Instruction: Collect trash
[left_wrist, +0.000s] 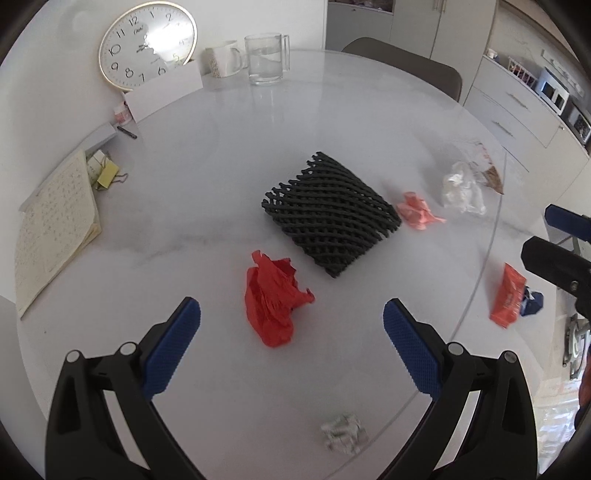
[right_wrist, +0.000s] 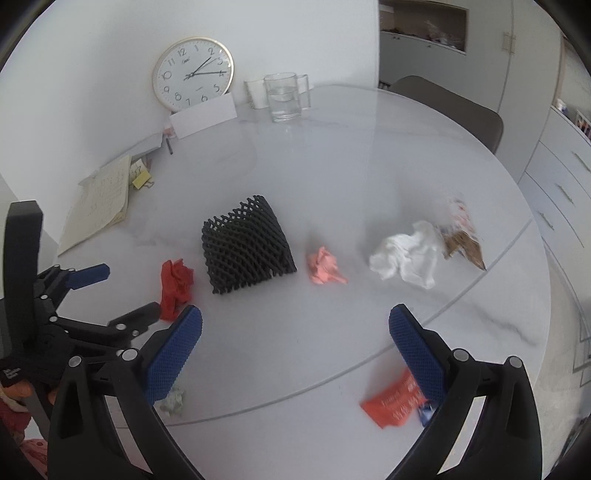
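Since red crumpled wrapper (left_wrist: 274, 300) lay nearest, just before black foam net (left_wrist: 330, 214) on counter (left_wrist: 221, 184), left gripper (left_wrist: 291, 314) was held spread toward it; right gripper (right_wrist: 295, 325) likewise spread, empty.

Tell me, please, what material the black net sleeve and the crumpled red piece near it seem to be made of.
The black net sleeve looks like matte foam mesh: thick soft strands in an open lattice, no shine. The crumpled red piece seems thin plastic film or paper: sharp creases and torn edges, slightly glossy. The look leaves it open.
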